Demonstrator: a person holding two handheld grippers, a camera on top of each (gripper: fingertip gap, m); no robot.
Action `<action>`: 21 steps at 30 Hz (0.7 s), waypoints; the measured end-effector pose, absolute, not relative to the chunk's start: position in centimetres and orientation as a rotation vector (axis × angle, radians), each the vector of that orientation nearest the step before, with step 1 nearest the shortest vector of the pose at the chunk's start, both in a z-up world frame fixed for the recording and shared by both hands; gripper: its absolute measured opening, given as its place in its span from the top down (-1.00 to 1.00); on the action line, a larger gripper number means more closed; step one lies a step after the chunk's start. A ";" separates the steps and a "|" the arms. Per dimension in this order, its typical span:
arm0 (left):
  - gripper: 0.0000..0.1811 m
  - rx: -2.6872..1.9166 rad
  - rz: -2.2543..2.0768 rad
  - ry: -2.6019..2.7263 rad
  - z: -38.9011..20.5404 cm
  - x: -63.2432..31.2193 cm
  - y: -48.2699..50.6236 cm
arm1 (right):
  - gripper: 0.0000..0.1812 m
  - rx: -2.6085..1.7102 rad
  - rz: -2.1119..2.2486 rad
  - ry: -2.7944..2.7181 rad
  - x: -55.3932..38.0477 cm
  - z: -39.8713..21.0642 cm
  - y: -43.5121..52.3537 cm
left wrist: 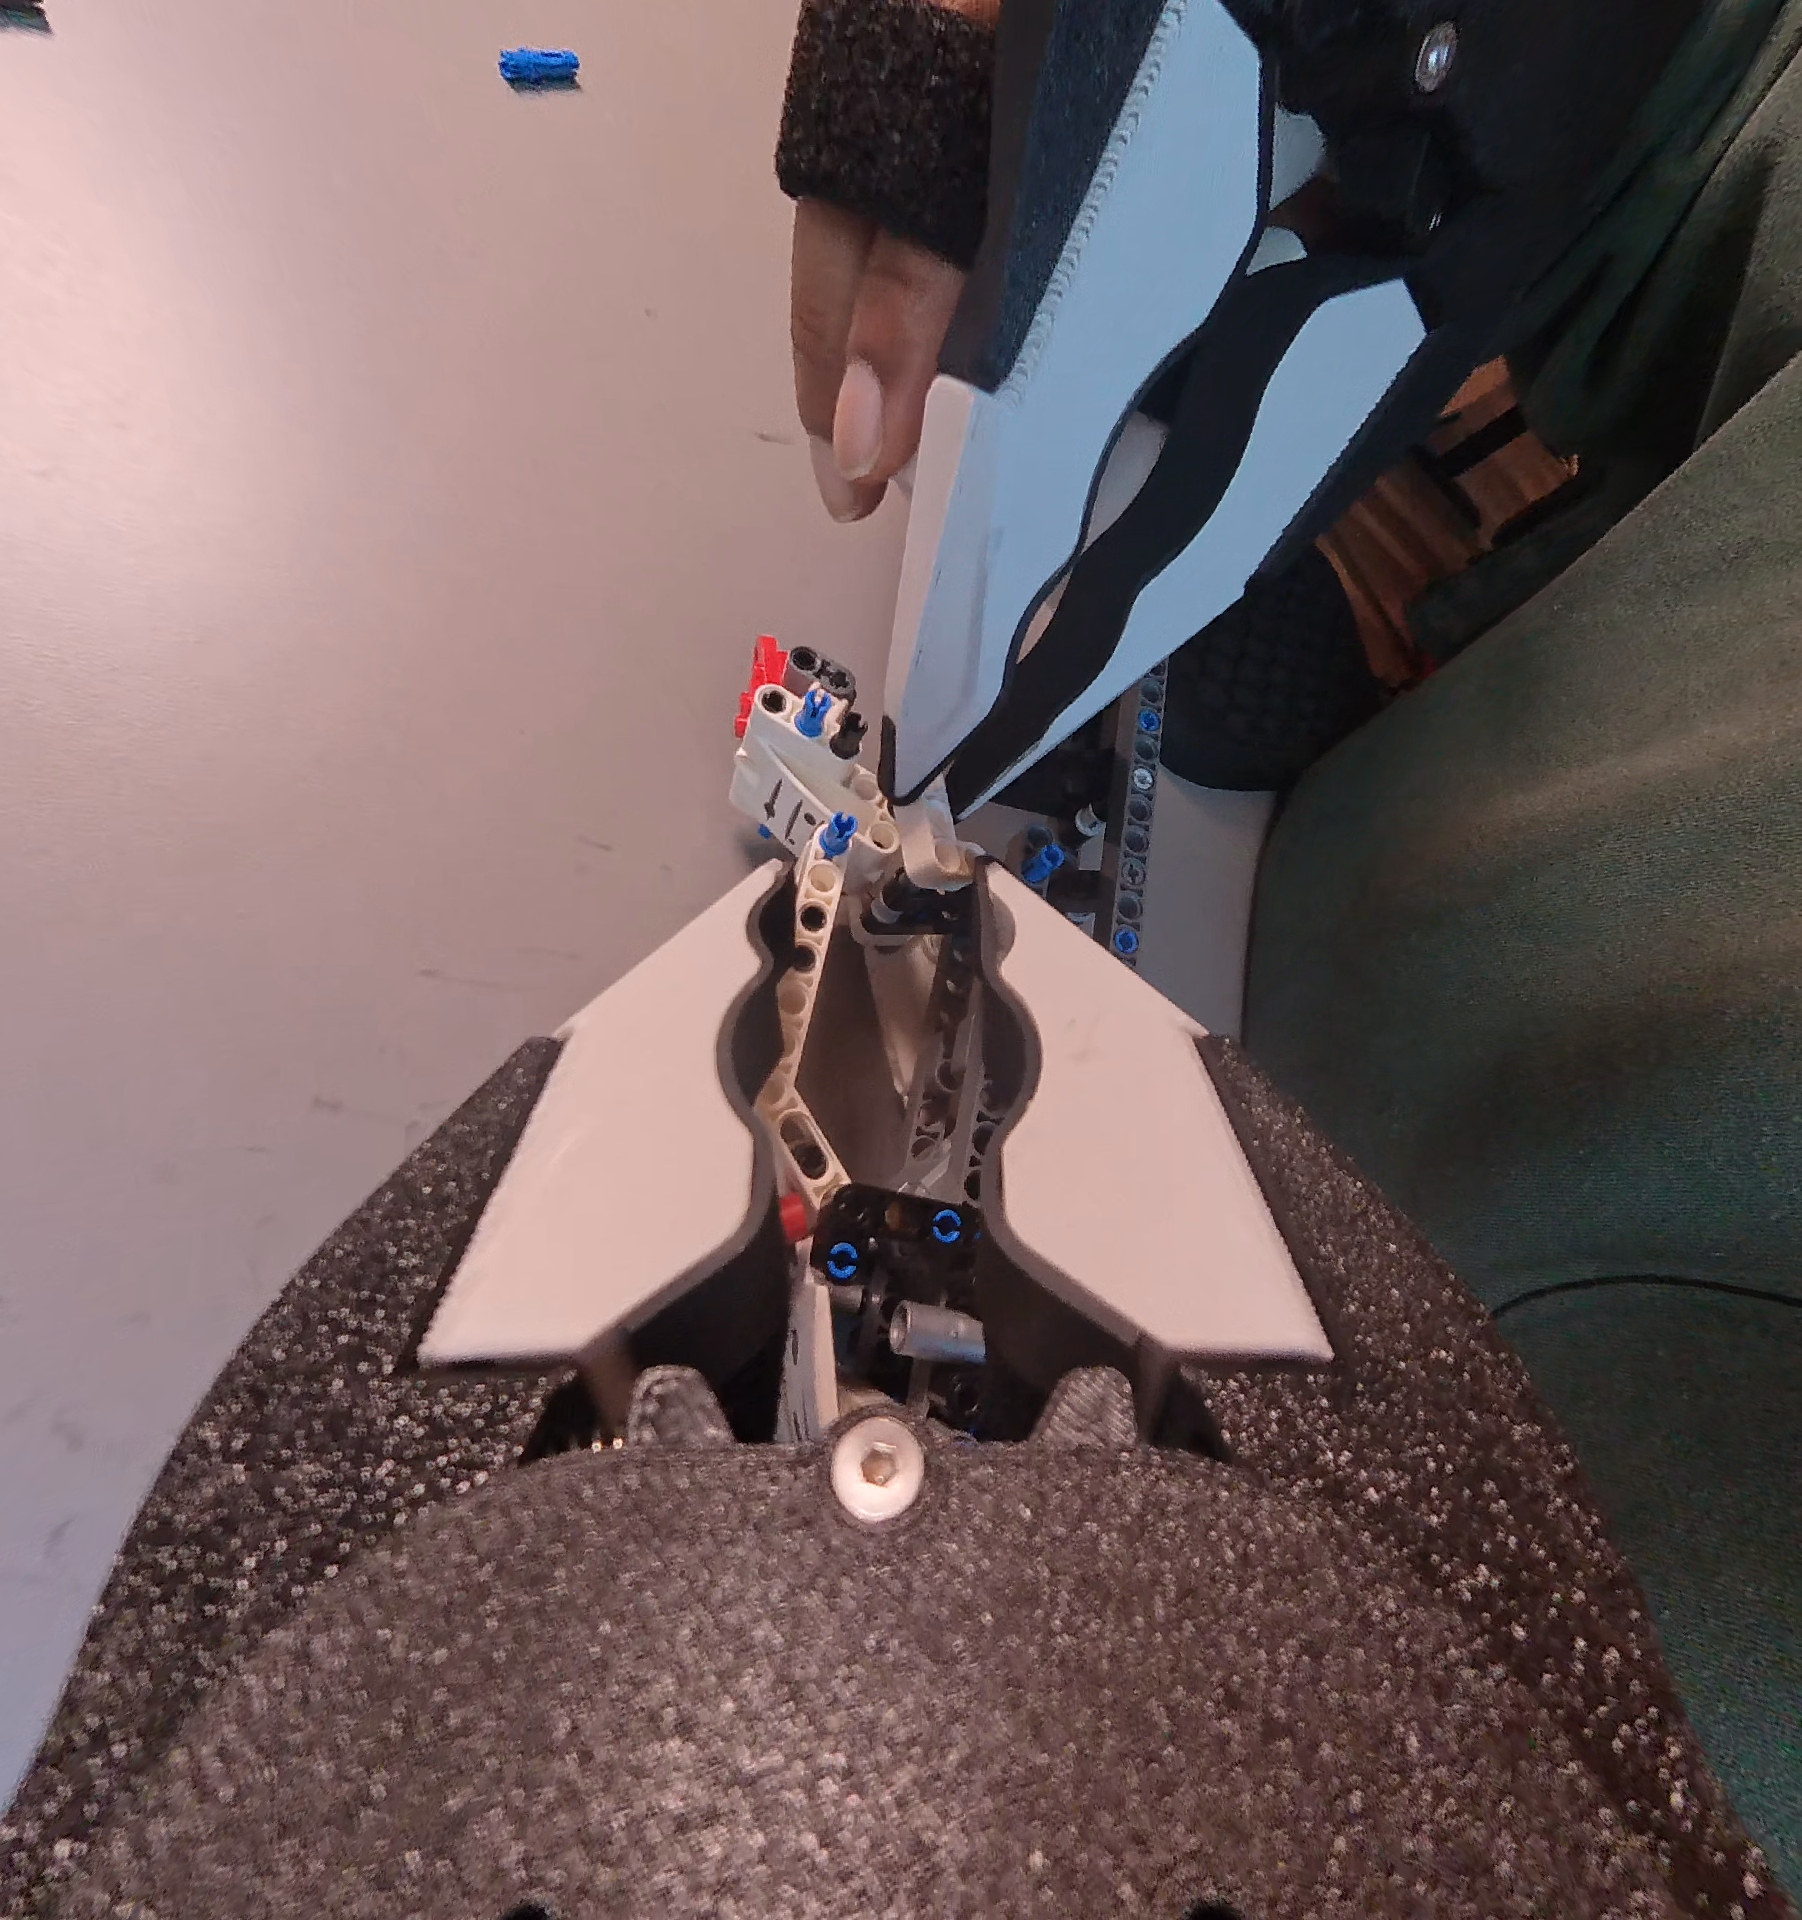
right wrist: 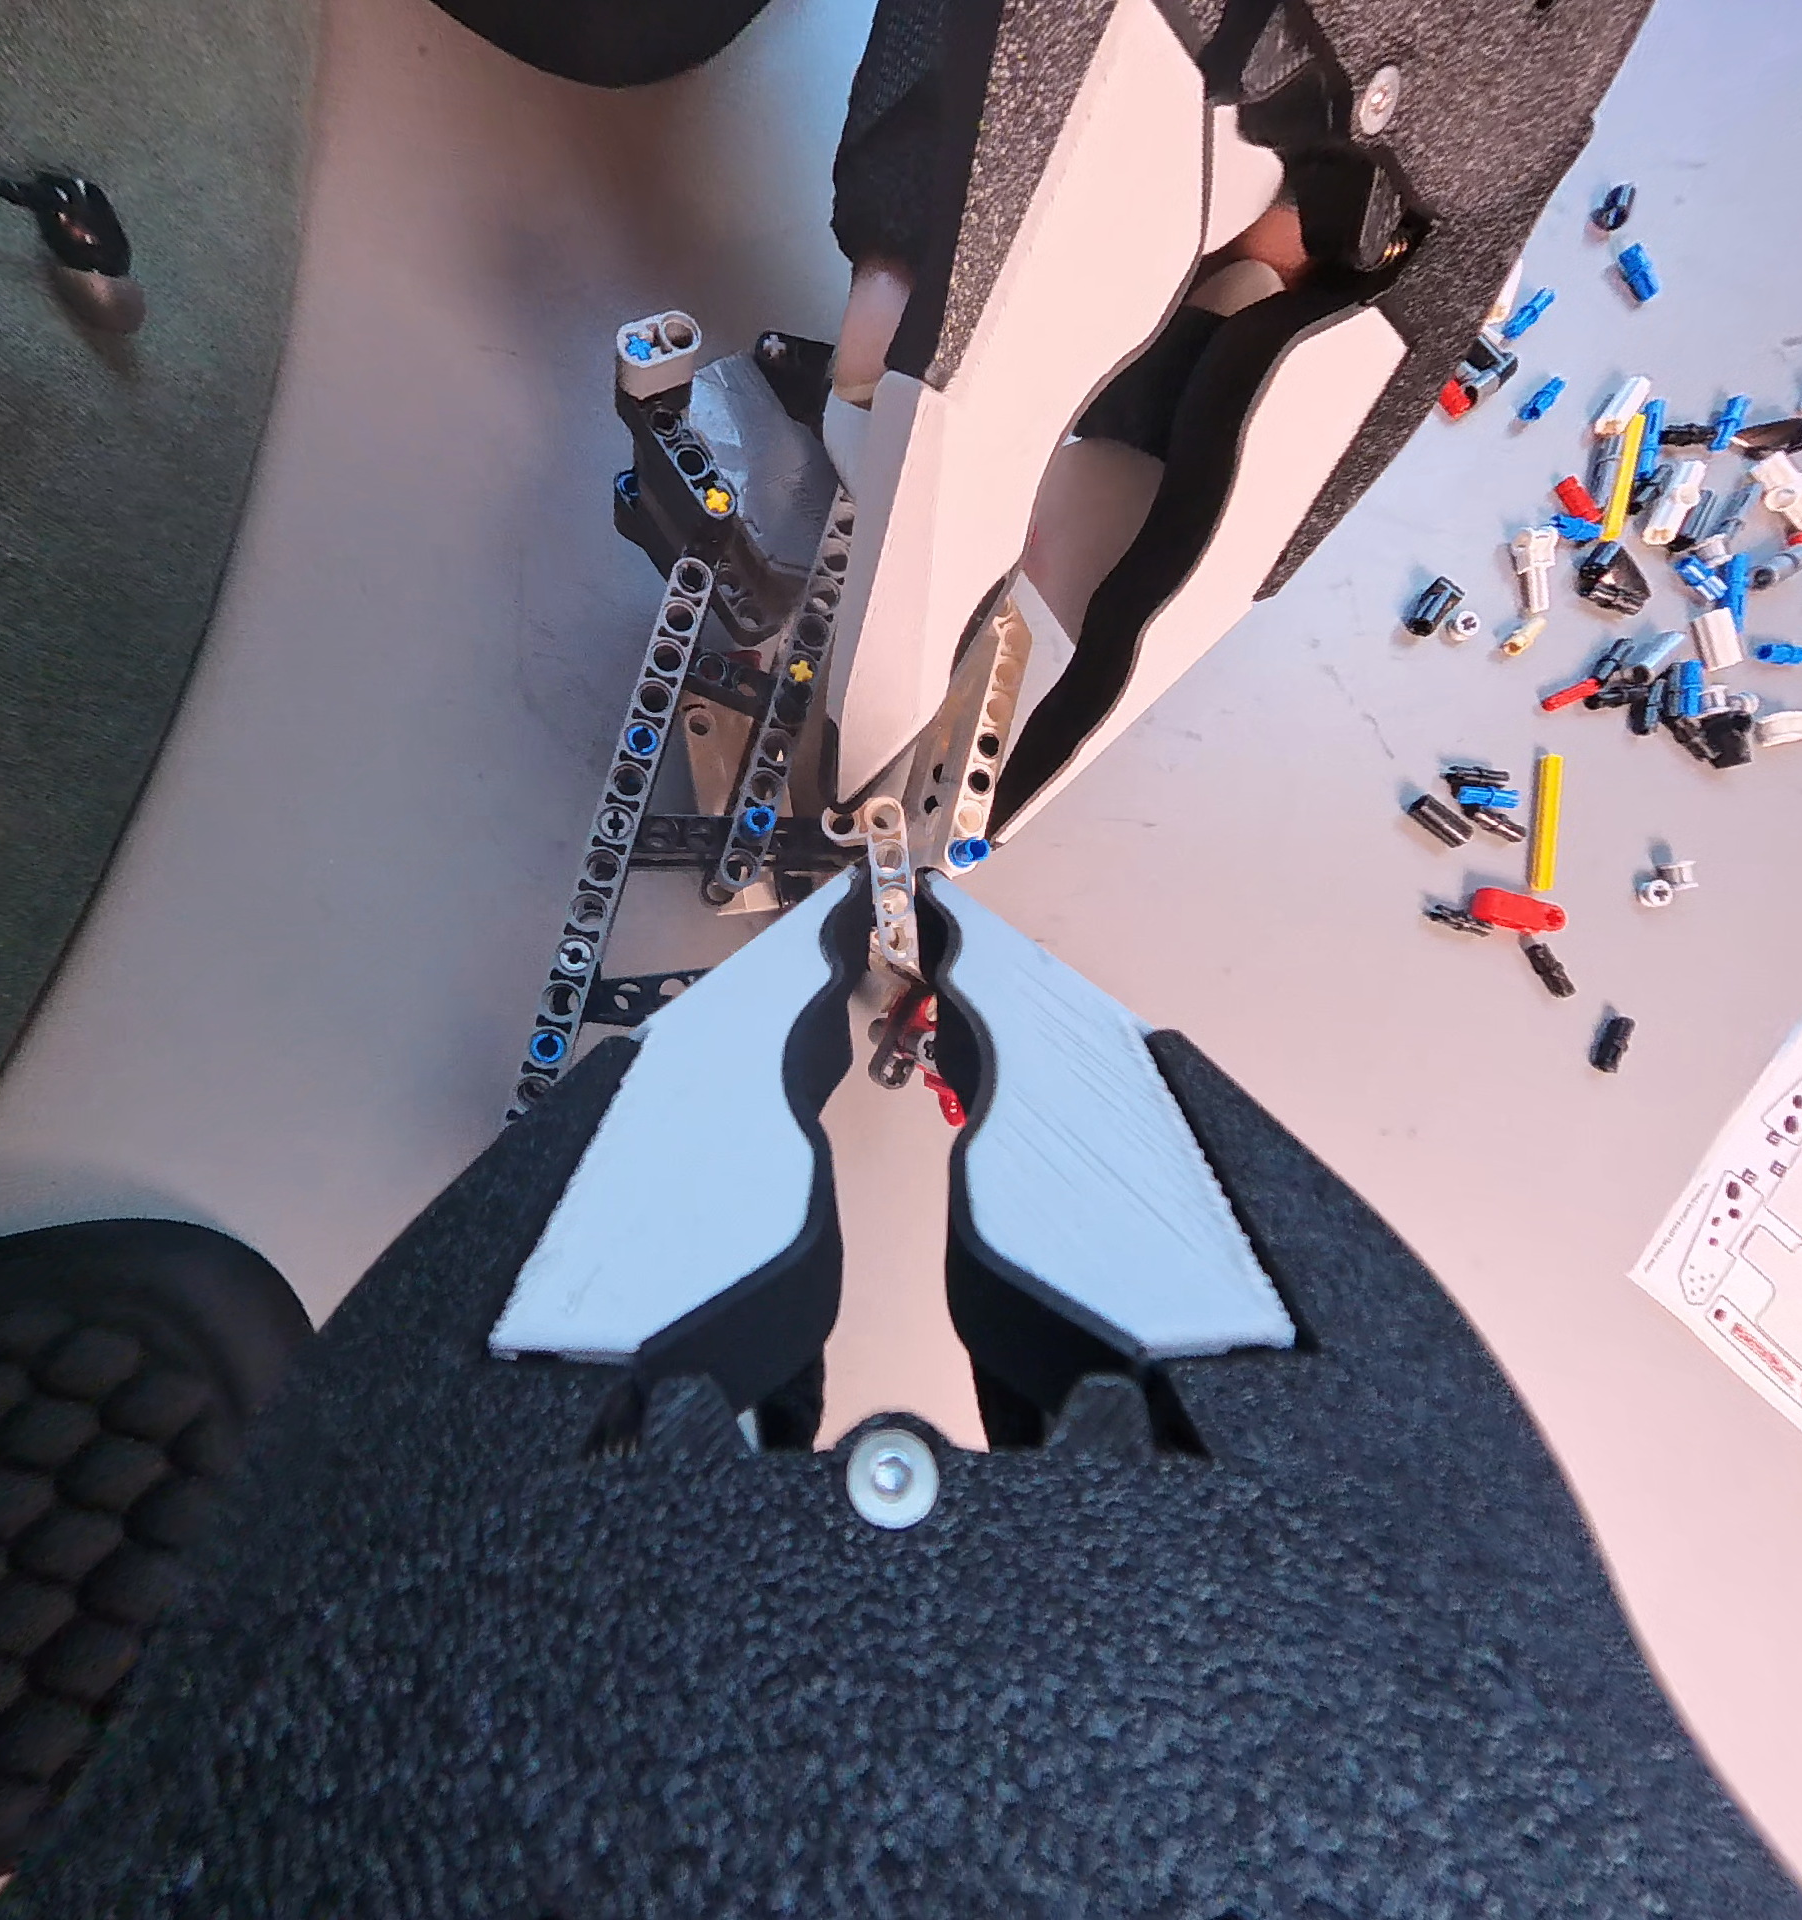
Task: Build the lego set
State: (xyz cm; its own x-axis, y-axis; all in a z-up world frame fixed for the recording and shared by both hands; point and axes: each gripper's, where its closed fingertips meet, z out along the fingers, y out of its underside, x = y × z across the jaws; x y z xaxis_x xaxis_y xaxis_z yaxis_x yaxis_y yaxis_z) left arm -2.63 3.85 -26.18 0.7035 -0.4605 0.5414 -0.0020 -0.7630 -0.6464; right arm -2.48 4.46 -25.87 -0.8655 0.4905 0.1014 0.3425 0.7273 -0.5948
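**Count of what I can see**

I count two hand-held grippers: left hand-held gripper [left wrist: 881, 883], right hand-held gripper [right wrist: 895, 883]. One partly built lego model [right wrist: 689, 665]. Two yellow axles [right wrist: 1546, 836]. One printed sheet [right wrist: 1770, 1236]. One heap of loose pieces [right wrist: 1686, 582], too many to count. One lone blue connector [left wrist: 538, 64].

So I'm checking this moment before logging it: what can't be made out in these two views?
- Left wrist view: the lower part of the lego assembly sits between the left tool's fingers, hidden.
- Right wrist view: the joint where the white beam meets the assembly is masked by the right tool tips.
- Loose parts pile: cut by the right edge.
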 end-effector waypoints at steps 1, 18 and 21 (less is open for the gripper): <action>0.63 -2.281 -0.949 0.351 -26.2 -2.6 3.8 | 0.91 -0.651 0.842 -2.683 -2.5 -25.9 4.4; 0.59 -2.348 -0.960 0.483 -26.9 -4.3 2.3 | 0.92 -0.999 1.145 -2.946 -2.2 -26.4 4.2; 0.63 -2.308 -0.958 0.500 -26.5 -4.1 2.8 | 0.92 -0.964 1.102 -2.990 -2.1 -26.4 4.2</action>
